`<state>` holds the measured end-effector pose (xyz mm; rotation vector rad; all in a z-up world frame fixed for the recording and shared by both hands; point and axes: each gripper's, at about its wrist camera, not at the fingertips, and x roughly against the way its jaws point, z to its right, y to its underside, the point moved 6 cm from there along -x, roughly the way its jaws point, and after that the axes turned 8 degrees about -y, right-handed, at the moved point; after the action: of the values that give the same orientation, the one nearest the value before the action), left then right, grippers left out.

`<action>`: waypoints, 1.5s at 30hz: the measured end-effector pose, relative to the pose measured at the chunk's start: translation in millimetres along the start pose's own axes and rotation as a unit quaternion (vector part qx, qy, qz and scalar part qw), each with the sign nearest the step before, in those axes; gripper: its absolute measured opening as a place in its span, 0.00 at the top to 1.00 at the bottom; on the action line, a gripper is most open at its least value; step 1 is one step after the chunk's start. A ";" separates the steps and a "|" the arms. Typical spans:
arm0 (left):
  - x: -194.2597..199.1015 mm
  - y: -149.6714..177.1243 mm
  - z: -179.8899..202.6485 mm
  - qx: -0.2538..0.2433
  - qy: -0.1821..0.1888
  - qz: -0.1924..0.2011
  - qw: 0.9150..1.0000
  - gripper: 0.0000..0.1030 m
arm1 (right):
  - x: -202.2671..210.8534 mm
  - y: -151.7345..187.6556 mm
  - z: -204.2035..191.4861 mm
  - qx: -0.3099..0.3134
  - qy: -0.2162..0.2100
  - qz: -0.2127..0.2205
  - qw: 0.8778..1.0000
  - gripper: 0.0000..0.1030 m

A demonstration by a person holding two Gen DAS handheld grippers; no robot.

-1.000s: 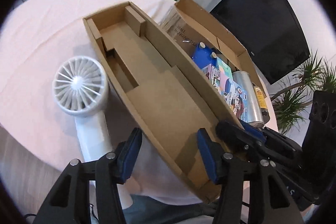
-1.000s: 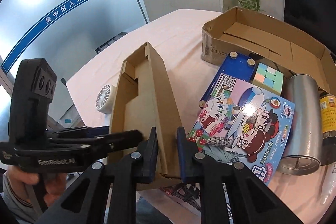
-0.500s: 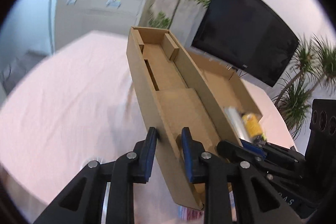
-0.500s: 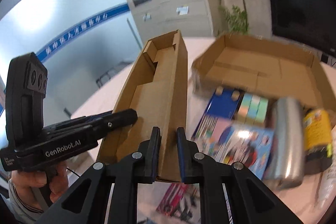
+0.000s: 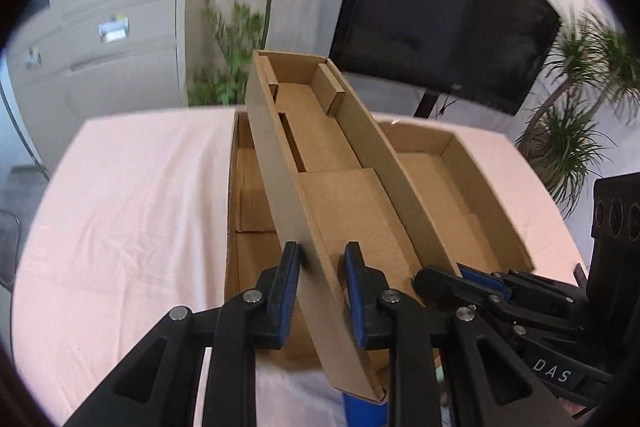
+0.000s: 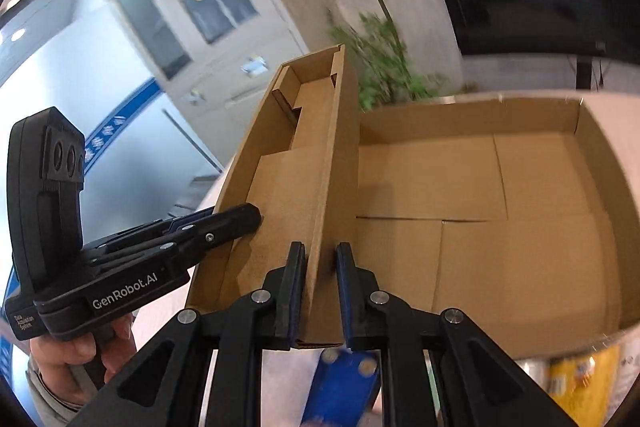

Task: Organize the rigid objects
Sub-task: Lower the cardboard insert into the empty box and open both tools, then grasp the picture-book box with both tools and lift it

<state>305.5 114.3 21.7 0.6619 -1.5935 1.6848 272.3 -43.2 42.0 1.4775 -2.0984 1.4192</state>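
I'm gripping the long cardboard tray with both tongs: left tongs clenched on its left wall, right tongs clenched on its right wall, tray hanging tilted over the open cardboard box on the pink worktop. The left handle is reading "GenRobot.AI"; the right, "DAS".

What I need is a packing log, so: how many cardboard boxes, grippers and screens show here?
Cardboard boxes: 2 (narrow box, large open box)
Grippers: 2 (left gripper, right gripper)
Screens: 1 (black screen)
Total: 5
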 end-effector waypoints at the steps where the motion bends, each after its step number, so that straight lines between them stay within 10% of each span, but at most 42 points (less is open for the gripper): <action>1: -12.1 2.4 -3.0 0.001 0.001 -0.012 1.000 0.79 | -14.7 -1.6 9.4 -0.012 0.003 -0.014 1.000 0.87; 14: -77.2 42.6 -38.1 0.020 -0.018 -0.095 0.995 0.81 | -99.3 24.5 42.0 -0.069 0.012 -0.109 0.992 0.83; 27: -31.9 37.9 -51.2 0.020 -0.036 -0.008 0.999 0.81 | -134.4 29.4 36.6 -0.076 0.000 -0.132 0.988 0.75; 29: -9.4 41.4 -49.9 0.013 -0.039 0.023 0.999 0.74 | -113.7 28.3 29.6 -0.055 0.009 -0.118 0.991 0.27; 31: 24.1 51.0 -46.0 0.012 -0.051 0.060 0.997 0.39 | -73.9 22.4 27.3 -0.008 0.043 -0.080 0.996 0.00; 32: 41.5 57.9 -44.0 0.017 -0.054 0.081 0.995 0.13 | -51.4 21.7 26.0 0.023 0.061 -0.059 0.996 0.00; 34: 76.5 77.7 -34.8 0.020 -0.055 0.122 0.991 0.06 | 9.0 30.0 20.2 0.080 0.096 -0.017 0.992 0.00; 38: 97.4 134.5 -4.6 0.012 -0.009 0.061 0.998 0.01 | 114.6 83.3 -1.3 0.119 0.036 0.035 0.992 0.00; 45: 63.5 216.0 39.6 0.060 0.101 -0.072 0.990 0.01 | 133.8 224.8 -5.9 0.090 -0.058 -0.096 0.990 0.01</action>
<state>93.3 88.3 -59.3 0.6275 -1.2811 1.6930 23.8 -112.8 -1.0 1.8179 -1.8693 1.5131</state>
